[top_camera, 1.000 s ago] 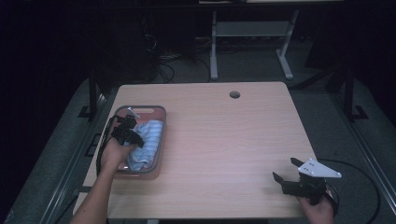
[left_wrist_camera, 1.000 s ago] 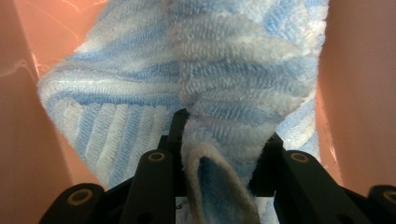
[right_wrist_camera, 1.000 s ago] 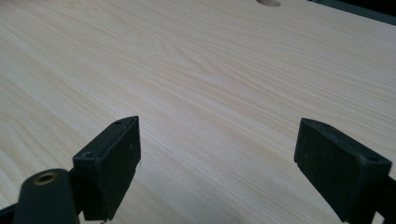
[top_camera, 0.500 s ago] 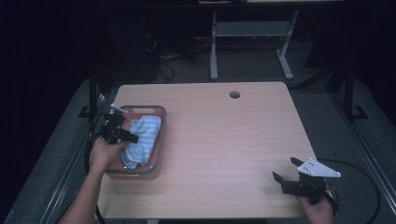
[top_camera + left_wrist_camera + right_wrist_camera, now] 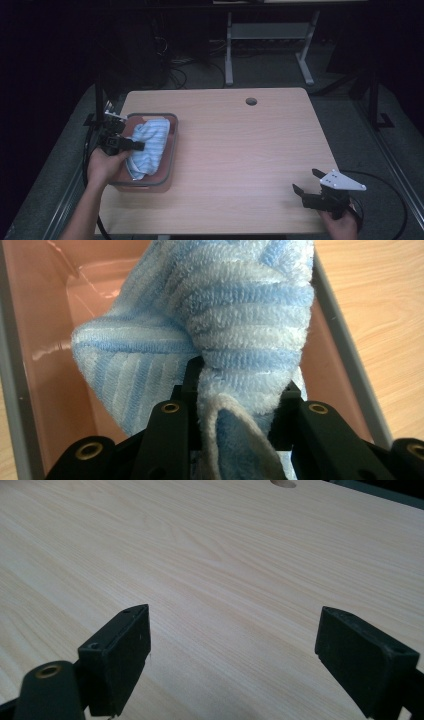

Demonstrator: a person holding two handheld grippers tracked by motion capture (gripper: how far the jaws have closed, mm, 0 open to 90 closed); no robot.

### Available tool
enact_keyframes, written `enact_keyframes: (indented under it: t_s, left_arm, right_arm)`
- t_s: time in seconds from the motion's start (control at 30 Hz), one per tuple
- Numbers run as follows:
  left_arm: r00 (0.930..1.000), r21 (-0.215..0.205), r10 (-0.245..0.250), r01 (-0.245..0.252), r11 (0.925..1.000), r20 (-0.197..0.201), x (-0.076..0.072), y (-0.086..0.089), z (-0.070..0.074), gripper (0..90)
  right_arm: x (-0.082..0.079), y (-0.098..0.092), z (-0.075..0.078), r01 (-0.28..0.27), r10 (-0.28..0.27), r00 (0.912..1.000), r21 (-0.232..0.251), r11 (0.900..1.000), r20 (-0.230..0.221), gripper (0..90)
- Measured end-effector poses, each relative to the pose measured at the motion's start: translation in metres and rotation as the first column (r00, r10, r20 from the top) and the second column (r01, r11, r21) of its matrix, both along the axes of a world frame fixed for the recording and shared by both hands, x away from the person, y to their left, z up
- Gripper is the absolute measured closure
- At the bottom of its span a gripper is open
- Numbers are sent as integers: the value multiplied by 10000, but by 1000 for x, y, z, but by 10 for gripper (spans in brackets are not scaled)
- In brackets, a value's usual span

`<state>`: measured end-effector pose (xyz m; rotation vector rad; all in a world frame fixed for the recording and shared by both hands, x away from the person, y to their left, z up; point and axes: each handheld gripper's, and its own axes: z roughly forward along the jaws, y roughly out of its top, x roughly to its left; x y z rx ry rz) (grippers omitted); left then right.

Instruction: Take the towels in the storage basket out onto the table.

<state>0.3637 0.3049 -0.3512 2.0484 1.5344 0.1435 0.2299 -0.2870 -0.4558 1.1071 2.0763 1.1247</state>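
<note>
A blue and white striped towel (image 5: 150, 145) lies bunched in a pink container with a grey rim (image 5: 173, 150) at the table's left. My left gripper (image 5: 136, 145) is shut on a fold of the towel (image 5: 240, 340), which hangs over the container's pink floor (image 5: 45, 315) in the left gripper view. The left hand holds it at the container's left edge. My right gripper (image 5: 307, 182) rests near the table's front right corner, open, with bare wood between its jaws (image 5: 232, 645).
The wooden table (image 5: 250, 145) has a round cable hole (image 5: 251, 101) at the back. A desk frame and cables stand on the dark floor behind. Black posts flank the table at left and right.
My left gripper has moved from over the container's middle toward its left edge and risen, pulling the towel up with it. The right gripper has stayed put.
</note>
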Motion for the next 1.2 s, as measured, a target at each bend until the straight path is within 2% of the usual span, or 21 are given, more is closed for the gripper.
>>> enact_keyframes:
  t_s: [0.03,0.27,0.77,0.87,1.2]
  left_arm:
    - [10000,-146,-27,28,9999,84,-1,2,2,685]
    - [9996,-444,-50,62,9990,278,-3,5,8,685]
    - [9974,-809,-30,88,9967,721,-8,7,28,684]
    - [9968,-1022,7,76,9947,804,-8,8,33,684]
    - [9940,-1131,-218,340,9930,1072,-9,-2,46,684]
  right_arm:
    - [0,0,0,23,-23,10000,-8,10000,38,142]
    - [0,-1,1,101,-101,9999,69,9999,36,142]
    - [0,-2,3,189,-190,9997,60,9998,138,142]
    - [0,-2,3,186,-187,9998,60,9998,118,142]
    - [0,-1,4,151,-151,9997,5,9999,178,142]
